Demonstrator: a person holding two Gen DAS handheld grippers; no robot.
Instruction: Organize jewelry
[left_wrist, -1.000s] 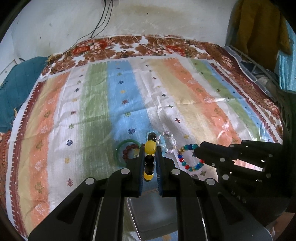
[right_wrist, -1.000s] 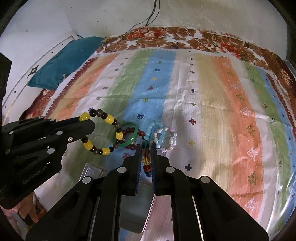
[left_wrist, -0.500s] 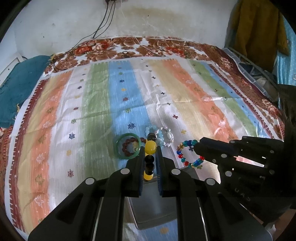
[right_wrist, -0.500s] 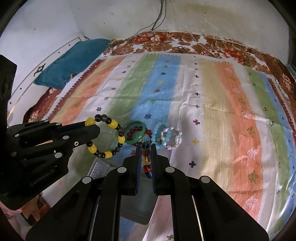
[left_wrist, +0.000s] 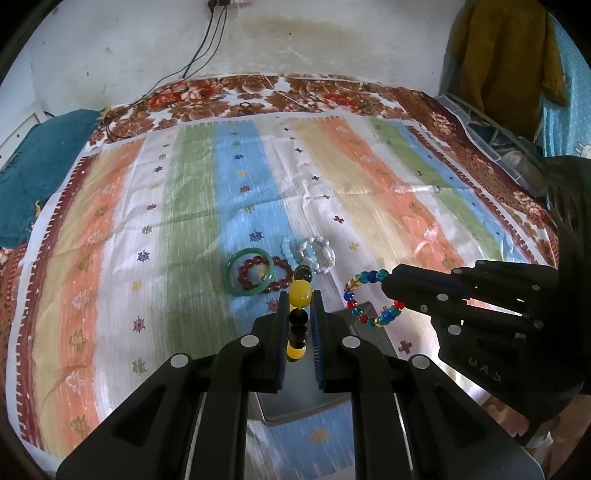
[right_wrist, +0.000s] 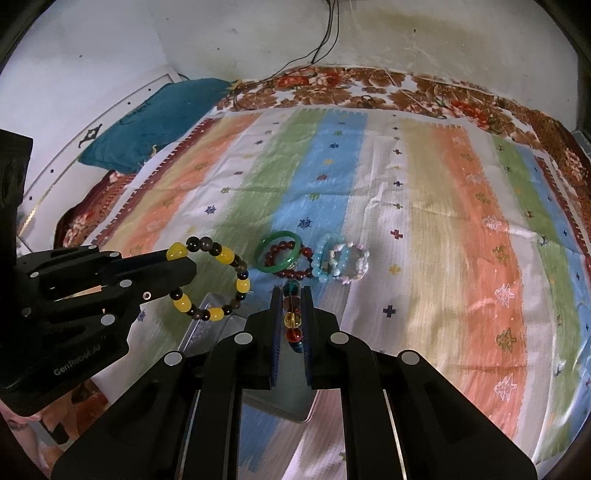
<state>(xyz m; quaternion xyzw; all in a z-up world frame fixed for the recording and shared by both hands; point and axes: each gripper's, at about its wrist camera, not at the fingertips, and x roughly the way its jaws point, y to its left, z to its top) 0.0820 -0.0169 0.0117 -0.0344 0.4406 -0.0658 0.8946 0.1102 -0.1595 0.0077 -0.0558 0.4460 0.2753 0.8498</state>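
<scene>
My left gripper (left_wrist: 299, 295) is shut on a yellow and dark bead bracelet (left_wrist: 298, 291), seen hanging as a loop (right_wrist: 210, 280) in the right wrist view. My right gripper (right_wrist: 292, 295) is shut on a multicoloured bead bracelet (right_wrist: 291, 317), whose loop (left_wrist: 369, 299) shows in the left wrist view. Both grippers hang over a shiny metal tray (left_wrist: 295, 402) (right_wrist: 210, 325) at the near edge. Beyond them on the striped cloth lie a green bangle (left_wrist: 249, 273) (right_wrist: 280, 253), a dark red bead bracelet (left_wrist: 275, 275), a pale blue bead bracelet (left_wrist: 288, 253) and a white bead bracelet (left_wrist: 319, 254) (right_wrist: 356, 262).
The striped cloth (left_wrist: 184, 229) covers a bed with a floral border (left_wrist: 258, 96). A teal pillow (right_wrist: 155, 118) lies at the back left, cables (left_wrist: 207, 44) run down the wall, and a yellow-brown garment (left_wrist: 506, 59) hangs at the right.
Both grippers have drawn back toward the near edge with their bracelets held, so the bracelets on the cloth now lie farther ahead of the fingertips.
</scene>
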